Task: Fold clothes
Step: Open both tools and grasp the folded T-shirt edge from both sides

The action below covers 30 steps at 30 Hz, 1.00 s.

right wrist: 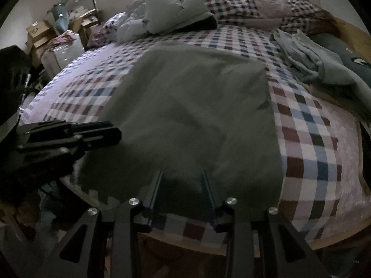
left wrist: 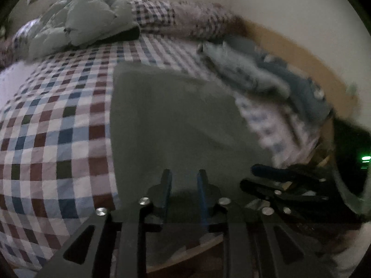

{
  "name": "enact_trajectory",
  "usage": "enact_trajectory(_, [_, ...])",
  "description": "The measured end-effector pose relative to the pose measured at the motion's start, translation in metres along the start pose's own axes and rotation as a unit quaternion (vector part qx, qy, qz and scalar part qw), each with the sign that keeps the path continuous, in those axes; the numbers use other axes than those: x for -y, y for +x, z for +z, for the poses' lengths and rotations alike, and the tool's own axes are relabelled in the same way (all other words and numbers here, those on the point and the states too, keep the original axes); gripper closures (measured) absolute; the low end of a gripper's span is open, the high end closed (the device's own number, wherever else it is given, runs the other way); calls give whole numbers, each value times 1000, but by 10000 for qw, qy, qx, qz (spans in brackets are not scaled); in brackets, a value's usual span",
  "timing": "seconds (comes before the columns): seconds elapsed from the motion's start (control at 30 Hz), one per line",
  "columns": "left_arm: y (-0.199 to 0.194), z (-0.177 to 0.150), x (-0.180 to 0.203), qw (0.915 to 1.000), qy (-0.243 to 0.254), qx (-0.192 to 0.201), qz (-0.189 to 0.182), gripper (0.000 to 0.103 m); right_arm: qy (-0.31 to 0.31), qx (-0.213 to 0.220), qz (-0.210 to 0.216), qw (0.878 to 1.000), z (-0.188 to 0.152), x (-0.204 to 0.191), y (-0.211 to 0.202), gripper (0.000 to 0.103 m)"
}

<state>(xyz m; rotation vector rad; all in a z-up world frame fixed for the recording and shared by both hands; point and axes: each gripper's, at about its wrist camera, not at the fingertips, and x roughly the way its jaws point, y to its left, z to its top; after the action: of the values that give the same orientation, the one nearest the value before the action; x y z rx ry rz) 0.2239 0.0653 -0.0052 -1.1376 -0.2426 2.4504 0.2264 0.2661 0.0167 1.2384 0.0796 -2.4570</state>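
Fingers parted on both grippers, nothing between them.
The checked bed (right wrist: pixel 308 139) carries the grey garment (right wrist: pixel 190 115) flat at its near edge; left gripper (left wrist: pixel 184 176) and right gripper (right wrist: pixel 183 176) should pinch matching hem corners evenly.

Left hand-held gripper (left wrist: pixel 184 178) and right hand-held gripper (right wrist: pixel 183 178): side by side, both angled downward, jaws parted, nothing clamped between the fingers.
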Motion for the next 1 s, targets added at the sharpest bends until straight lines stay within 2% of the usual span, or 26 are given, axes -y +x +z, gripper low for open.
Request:
enact_trajectory(0.03, [-9, 6, -6, 9997, -140, 148, -141, 55, 42, 72, 36, 10000, 4, 2, -4, 67])
enact_trajectory(0.13, [-29, 26, -24, 9964, -437, 654, -325, 34, 278, 367, 103, 9989, 25, 14, -16, 62])
enact_trajectory(0.2, [-34, 41, -39, 9934, -618, 868, -417, 30, 402, 570, 174, 9974, 41, 24, -22, 59])
enact_trajectory(0.23, [-33, 49, -47, 9923, -702, 900, -486, 23, 418, 652, 207, 9968, 49, 28, -25, 56])
enact_trajectory(0.3, [-25, 64, -59, 9915, -762, 847, -635, 22, 411, 855, 294, 9951, 66, 35, -28, 54])
enact_trajectory(0.37, [-14, 78, -69, 9925, -784, 761, -557, 22, 432, 1126, 358, 9921, 83, 42, -33, 48])
enact_trajectory(0.4, [-8, 83, -72, 9926, -816, 746, -501, 22, 493, 1294, 405, 9895, 93, 47, -34, 42])
enact_trajectory(0.43, [-1, 89, -78, 9923, -878, 743, -455, 22, 554, 1462, 453, 9867, 103, 52, -36, 27])
enact_trajectory(0.47, [5, 94, -84, 9919, -946, 738, -422, 22, 615, 1629, 500, 9834, 113, 57, -37, 19])
enact_trajectory(0.53, [20, 103, -95, 9896, -1155, 684, -522, 22, 689, 1838, 603, 9787, 132, 65, -37, 16])
enact_trajectory(0.6, [40, 115, -106, 9867, -1391, 442, -722, 22, 715, 1972, 744, 9749, 154, 75, -33, 12])
enact_trajectory(0.67, [62, 126, -113, 9862, -1472, 144, -750, 22, 794, 2029, 902, 9718, 170, 90, -24, 5])
enact_trajectory(0.73, [78, 133, -120, 9871, -1455, 22, -673, 22, 1003, 2031, 1064, 9682, 181, 105, -14, 5])
enact_trajectory(0.83, [98, 140, -132, 9870, -1496, -90, -583, 22, 1477, 1882, 1171, 9639, 177, 131, 9, 4])
enact_trajectory(0.97, [118, 140, -148, 9783, -1852, -118, -919, 21, 1519, 1467, 1229, 9697, 168, 148, 32, 4])
enact_trajectory(1.0, [122, 139, -150, 9767, -1871, -161, -1042, 18, 1496, 1417, 1292, 9700, 170, 150, 34, 4])
